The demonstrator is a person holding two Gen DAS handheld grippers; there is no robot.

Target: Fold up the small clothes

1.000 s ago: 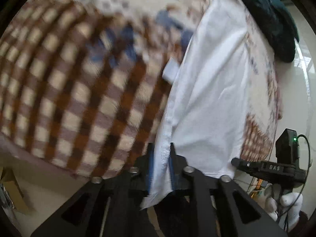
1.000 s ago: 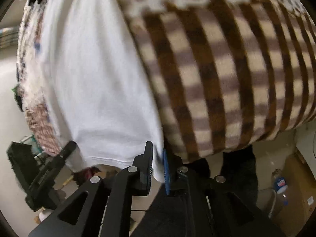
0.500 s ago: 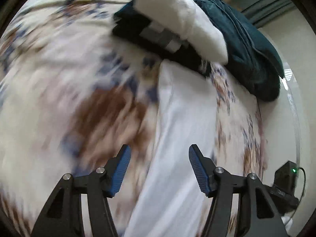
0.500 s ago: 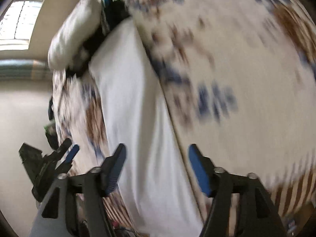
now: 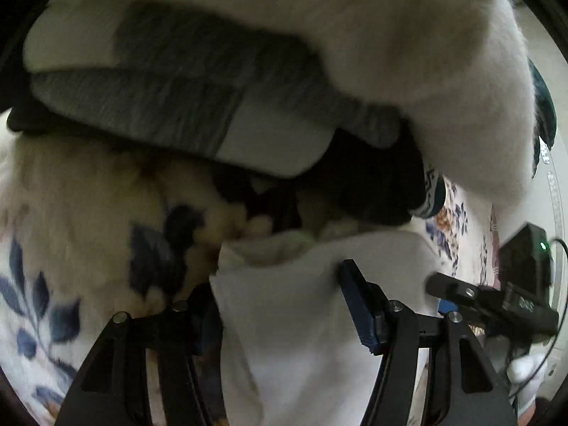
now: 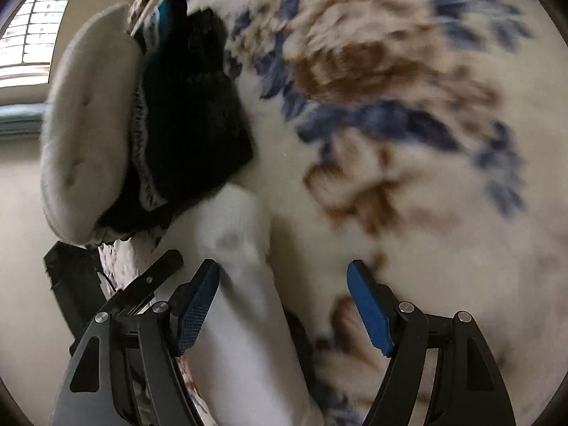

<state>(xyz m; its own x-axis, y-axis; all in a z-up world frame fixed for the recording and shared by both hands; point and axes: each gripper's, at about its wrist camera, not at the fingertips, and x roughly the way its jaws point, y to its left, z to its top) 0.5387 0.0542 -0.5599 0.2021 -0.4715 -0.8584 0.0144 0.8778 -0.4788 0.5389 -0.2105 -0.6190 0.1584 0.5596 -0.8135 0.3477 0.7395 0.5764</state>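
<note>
Our left hand-held gripper (image 5: 280, 305) stood with its jaws spread wide and nothing clamped between them. Its blue-padded fingers (image 5: 358, 310) sat either side of the white garment (image 5: 294, 319), whose folded end filled the gap without either pad visibly pressing it; the left finger was mostly hidden behind the cloth. Our right hand-held gripper (image 6: 284, 305) was likewise wide open and empty, and the same white garment (image 6: 241, 312) ran as a long narrow strip up through the left part of its gap, beside the left pad (image 6: 195, 309).

The garment lay on the floral blanket (image 6: 408, 142) covering the bed, cream with blue and brown flowers, with its far end reaching a stack of folded clothes. In the left wrist view that stack loomed very close and blurred: a grey and white folded piece (image 5: 198, 113) sat on a black one (image 5: 372, 184), and a thick cream fleece item (image 5: 443, 71) lay over both. From the right wrist view we saw the same pile, the cream fleece item (image 6: 88, 124) to the left of the black garment (image 6: 191, 117), with a teal fabric (image 6: 174, 0) just past it. A black device (image 5: 525, 262) with a green light showed at the right edge of the left wrist view.
</note>
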